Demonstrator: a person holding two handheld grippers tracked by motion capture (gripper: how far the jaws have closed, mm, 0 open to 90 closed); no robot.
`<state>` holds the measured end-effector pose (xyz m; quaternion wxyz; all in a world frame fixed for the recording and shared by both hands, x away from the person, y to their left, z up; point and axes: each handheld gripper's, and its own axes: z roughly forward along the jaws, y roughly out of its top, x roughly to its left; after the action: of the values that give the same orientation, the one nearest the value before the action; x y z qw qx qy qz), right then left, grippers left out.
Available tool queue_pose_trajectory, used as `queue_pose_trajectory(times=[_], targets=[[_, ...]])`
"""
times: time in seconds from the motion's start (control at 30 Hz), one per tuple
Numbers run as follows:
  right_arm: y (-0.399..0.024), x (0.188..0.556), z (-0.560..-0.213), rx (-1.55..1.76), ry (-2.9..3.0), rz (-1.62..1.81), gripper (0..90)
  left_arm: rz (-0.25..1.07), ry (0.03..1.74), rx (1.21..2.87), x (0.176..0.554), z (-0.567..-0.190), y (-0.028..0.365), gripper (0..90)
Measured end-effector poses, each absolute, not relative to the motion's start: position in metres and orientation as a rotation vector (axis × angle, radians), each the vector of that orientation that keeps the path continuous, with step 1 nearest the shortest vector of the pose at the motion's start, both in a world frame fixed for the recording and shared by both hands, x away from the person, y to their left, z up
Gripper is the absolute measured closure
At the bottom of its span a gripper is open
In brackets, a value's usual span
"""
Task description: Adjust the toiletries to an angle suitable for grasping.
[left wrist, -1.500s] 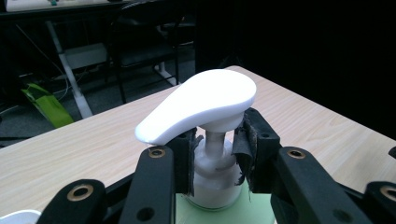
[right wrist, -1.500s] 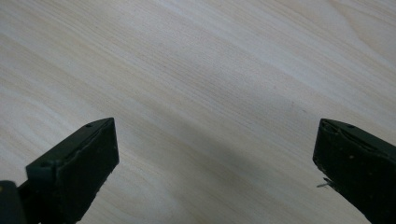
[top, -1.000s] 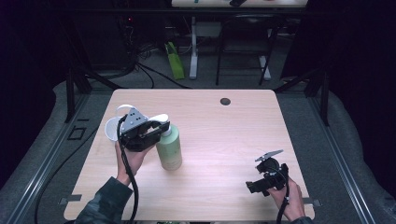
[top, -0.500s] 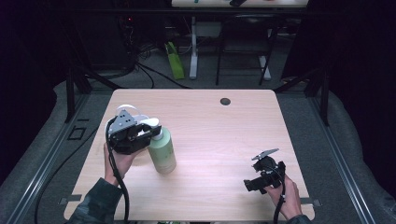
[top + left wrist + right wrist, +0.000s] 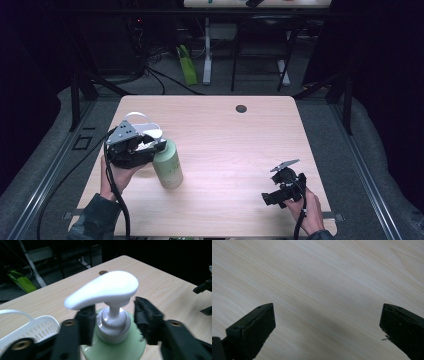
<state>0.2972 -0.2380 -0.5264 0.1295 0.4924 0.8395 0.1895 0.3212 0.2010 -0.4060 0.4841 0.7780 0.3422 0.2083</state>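
Left gripper (image 5: 113, 322) newly parted around pump bottle (image 5: 112, 340) neck.

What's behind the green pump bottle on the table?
A white basket sits just behind the bottle, beside the left gripper. That gripper covers most of it, so its contents can't be seen.

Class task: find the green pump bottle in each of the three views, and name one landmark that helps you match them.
High view: green pump bottle stands left of centre, beside the left gripper.
Left gripper view: bottom centre, its white neck between open jaws.
Right gripper view: wooden tabletop, no bottle.
Shared landmark: the dark round hole in the table.
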Motion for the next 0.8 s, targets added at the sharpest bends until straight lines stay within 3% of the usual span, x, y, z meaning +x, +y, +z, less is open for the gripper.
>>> queue_pose_trajectory(times=[0.07,0.1,0.13,0.23,0.8], targets=[[-0.238,0.297,-0.526,1.428,2.441,0.549,0.0,0.506,0.841,1.895,0.32,-0.406,0.201,41.5],[-0.238,0.297,-0.526,1.428,2.441,0.549,0.0,0.51,0.856,1.893,0.32,-0.407,0.201,41.5],[-0.238,0.297,-0.526,1.423,2.443,0.549,0.0,0.505,0.867,1.883,0.32,-0.408,0.201,33.9],[-0.237,0.297,-0.526,1.424,2.445,0.545,0.0,0.499,0.893,1.869,0.321,-0.41,0.201,28.1],[-0.239,0.295,-0.527,1.432,2.443,0.541,0.0,0.521,0.902,1.834,0.32,-0.412,0.191,30.7]])
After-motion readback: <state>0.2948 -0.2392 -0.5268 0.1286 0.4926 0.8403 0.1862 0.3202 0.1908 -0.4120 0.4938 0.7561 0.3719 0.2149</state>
